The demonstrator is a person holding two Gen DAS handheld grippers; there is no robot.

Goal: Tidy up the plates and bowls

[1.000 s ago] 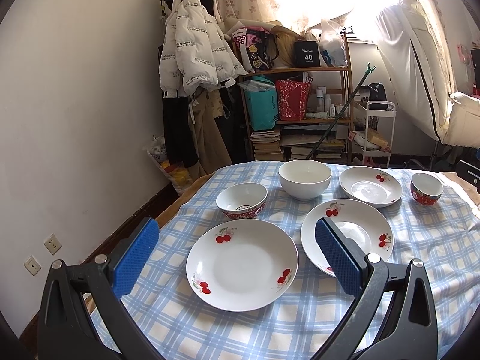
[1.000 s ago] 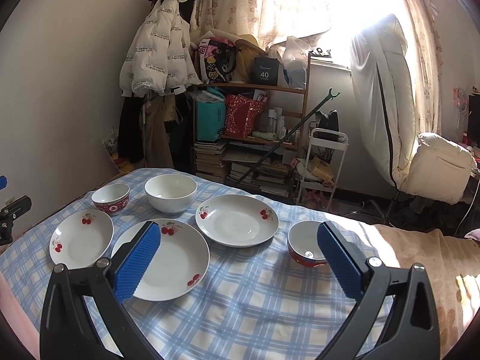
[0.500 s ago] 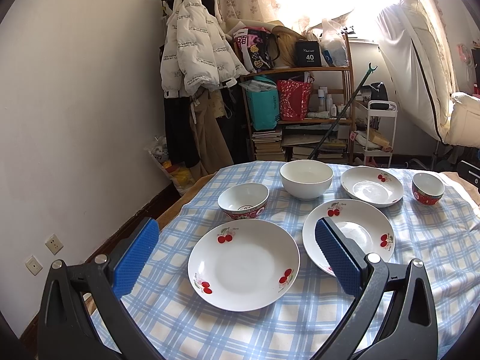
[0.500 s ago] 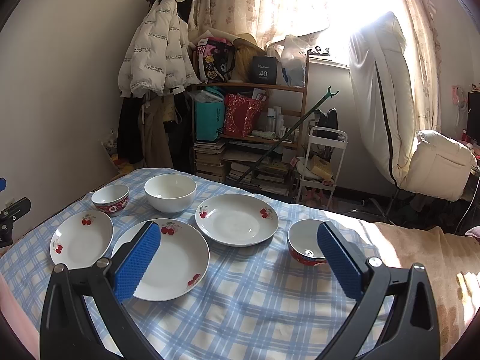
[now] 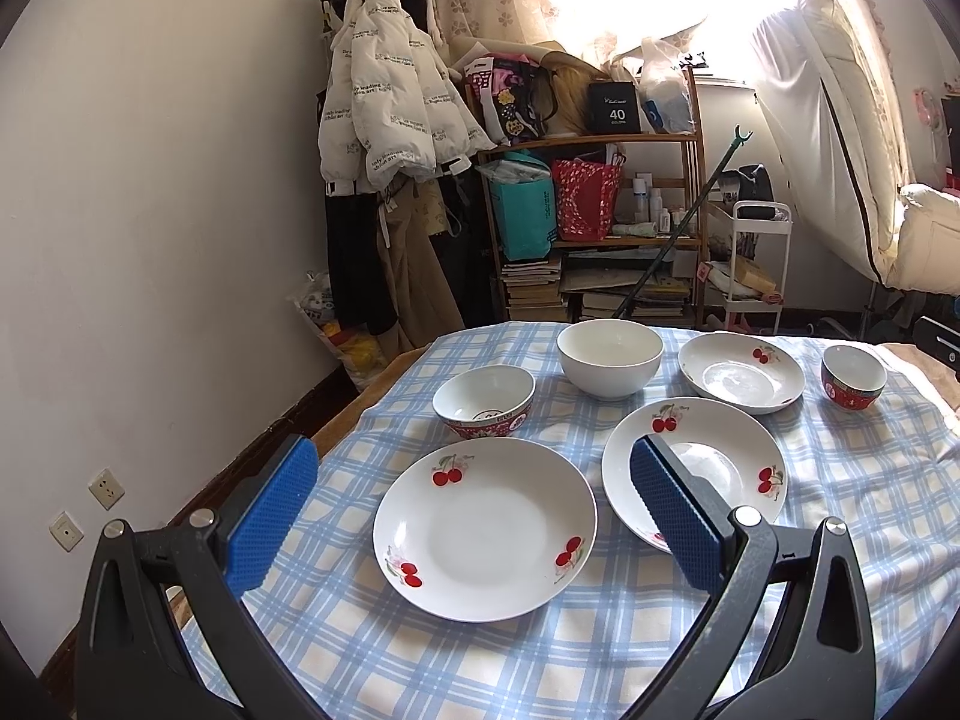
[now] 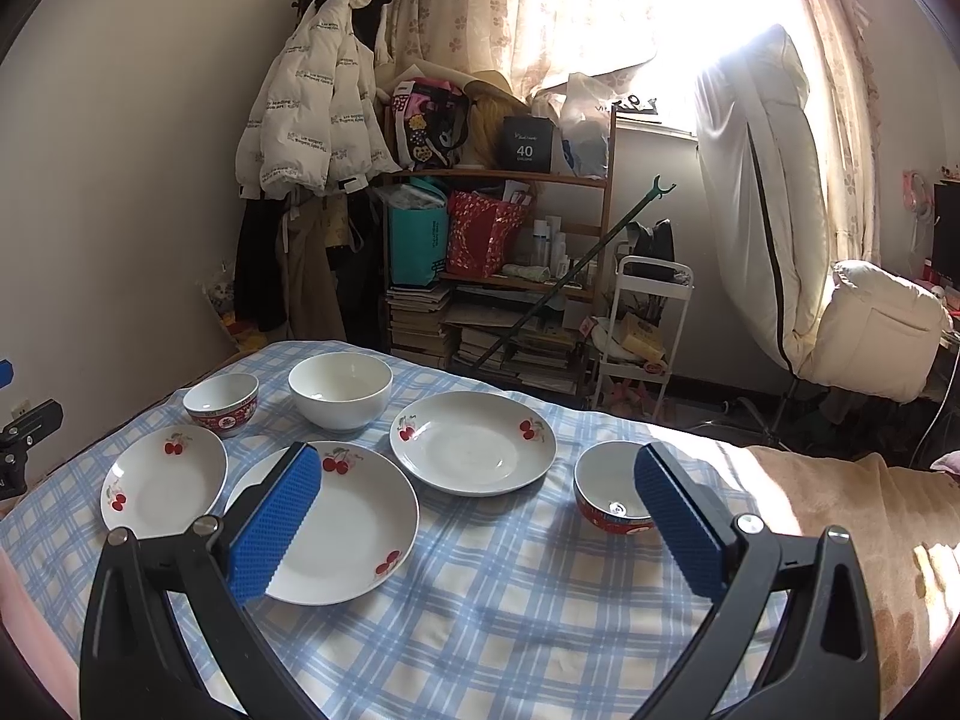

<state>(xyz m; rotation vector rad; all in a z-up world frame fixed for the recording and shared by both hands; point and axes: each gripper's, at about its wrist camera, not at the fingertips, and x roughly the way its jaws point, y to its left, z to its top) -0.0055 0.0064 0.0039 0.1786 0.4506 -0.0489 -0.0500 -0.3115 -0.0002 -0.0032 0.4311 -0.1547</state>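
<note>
Three white cherry plates lie on the blue checked tablecloth [image 5: 840, 480]: a near left plate [image 5: 483, 534], a middle plate [image 5: 714, 450] and a far plate [image 5: 741, 372]. A plain white bowl [image 5: 609, 357] and two red-patterned bowls, left [image 5: 483, 402] and right [image 5: 852, 375], stand upright. My left gripper [image 5: 474, 516] is open above the near left plate. My right gripper [image 6: 477, 525] is open above the cloth between the middle plate [image 6: 342, 516] and the right red bowl [image 6: 609, 495]. Both are empty.
A wooden shelf [image 5: 600, 228] crammed with bags and books stands behind the table, with a white jacket [image 5: 384, 114] hanging at its left. A white trolley [image 6: 648, 324] and a cream armchair [image 6: 870, 324] are at the right. The wall is close on the left.
The left gripper has shifted slightly, so the dishes sit a little further right in its view. The right gripper has hardly moved. No dish has moved.
</note>
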